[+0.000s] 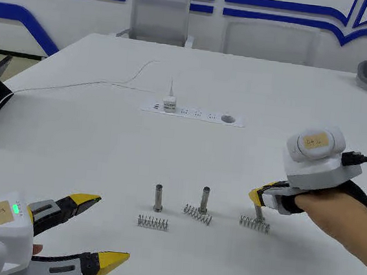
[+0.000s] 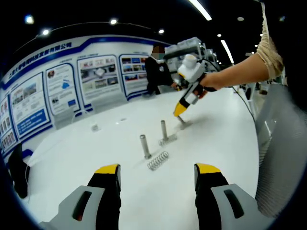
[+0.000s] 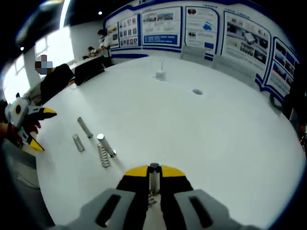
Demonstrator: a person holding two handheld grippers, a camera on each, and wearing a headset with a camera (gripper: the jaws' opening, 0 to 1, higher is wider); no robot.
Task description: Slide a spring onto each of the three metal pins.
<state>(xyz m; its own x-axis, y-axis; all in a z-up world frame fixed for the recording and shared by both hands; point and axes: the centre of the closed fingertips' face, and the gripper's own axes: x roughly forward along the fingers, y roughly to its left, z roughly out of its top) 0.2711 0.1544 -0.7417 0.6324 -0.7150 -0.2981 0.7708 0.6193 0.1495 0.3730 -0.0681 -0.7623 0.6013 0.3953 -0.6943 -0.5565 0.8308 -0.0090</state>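
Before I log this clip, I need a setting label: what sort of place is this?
Likely a showroom or meeting room: a big white table with a power strip on it, and blue-trimmed display boards on the walls.

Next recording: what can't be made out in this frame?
Head view: top of the right pin, covered by the right gripper.
Right gripper view: that pin's base, hidden between the shut jaws.
Left gripper view: the far spring, too small and blurred beside that gripper.

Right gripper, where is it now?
Head view, right side: the right gripper is shut on the rightmost pin, with a spring lying at that pin's base.
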